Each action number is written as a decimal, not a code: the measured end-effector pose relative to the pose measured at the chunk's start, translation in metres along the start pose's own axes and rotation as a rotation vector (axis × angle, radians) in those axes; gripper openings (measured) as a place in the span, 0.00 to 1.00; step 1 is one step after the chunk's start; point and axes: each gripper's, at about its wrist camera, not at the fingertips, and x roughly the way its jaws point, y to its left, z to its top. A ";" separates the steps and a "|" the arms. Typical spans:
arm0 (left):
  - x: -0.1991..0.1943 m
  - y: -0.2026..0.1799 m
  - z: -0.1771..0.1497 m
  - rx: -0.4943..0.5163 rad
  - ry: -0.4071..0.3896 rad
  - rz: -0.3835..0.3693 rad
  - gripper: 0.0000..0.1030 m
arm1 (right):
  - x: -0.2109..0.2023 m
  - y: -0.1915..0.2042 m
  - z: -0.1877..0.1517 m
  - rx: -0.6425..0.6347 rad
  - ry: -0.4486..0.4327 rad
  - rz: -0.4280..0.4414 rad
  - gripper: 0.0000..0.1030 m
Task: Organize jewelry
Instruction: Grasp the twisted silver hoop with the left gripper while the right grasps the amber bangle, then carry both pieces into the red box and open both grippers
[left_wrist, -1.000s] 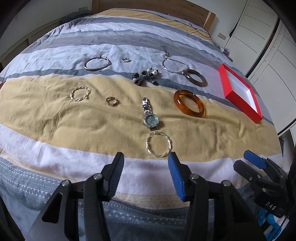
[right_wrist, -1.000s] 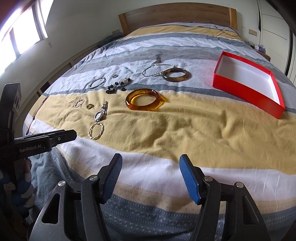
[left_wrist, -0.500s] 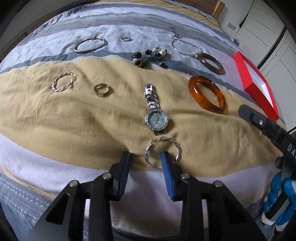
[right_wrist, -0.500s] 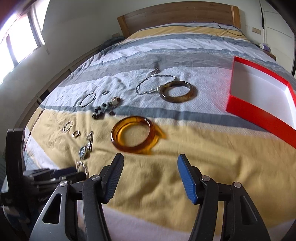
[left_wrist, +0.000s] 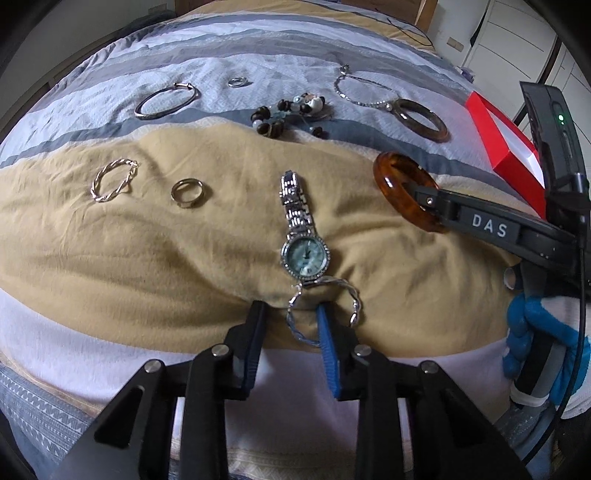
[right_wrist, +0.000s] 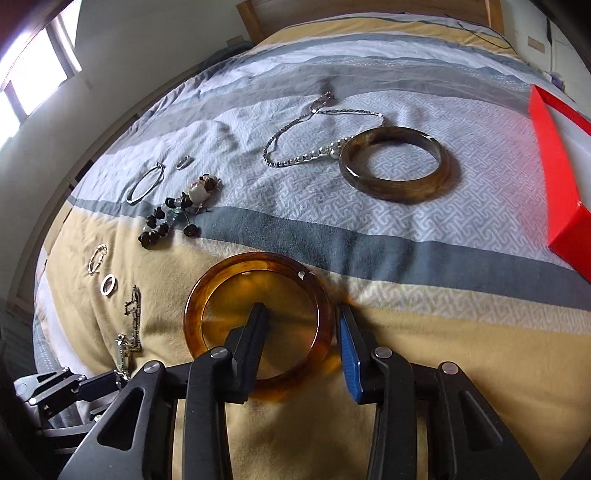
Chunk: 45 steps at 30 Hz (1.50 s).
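Note:
Jewelry lies spread on a striped bed. My left gripper (left_wrist: 290, 319) is open, down on the cover, its jaws straddling the left rim of a twisted silver hoop (left_wrist: 322, 309) just below a silver watch (left_wrist: 303, 236). My right gripper (right_wrist: 303, 323) is open, its jaws straddling the right rim of an amber bangle (right_wrist: 258, 273), one finger inside the ring, one outside. The amber bangle also shows in the left wrist view (left_wrist: 397, 184). A red open box (right_wrist: 557, 158) lies at the far right.
Farther back lie a dark brown bangle (right_wrist: 395, 164), a silver bead chain (right_wrist: 306, 147), a cluster of dark beads (left_wrist: 291, 114), a thin silver bangle (left_wrist: 166, 101), a small ring (left_wrist: 188, 192), another twisted hoop (left_wrist: 110, 181) and a tiny ring (left_wrist: 236, 82).
Both grippers have moved forward and down onto the bed. The left one has reached the twisted hoop and the right one the amber bangle, with their jaws narrower than a second ago.

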 end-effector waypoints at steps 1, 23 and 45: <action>0.000 0.000 0.001 0.000 -0.003 -0.001 0.22 | 0.001 0.001 0.000 -0.009 -0.002 -0.007 0.31; -0.092 -0.004 -0.012 0.017 -0.134 -0.011 0.03 | -0.132 0.017 -0.043 -0.005 -0.193 -0.073 0.10; -0.005 -0.280 0.196 0.373 -0.157 -0.246 0.03 | -0.183 -0.229 0.034 0.158 -0.270 -0.331 0.10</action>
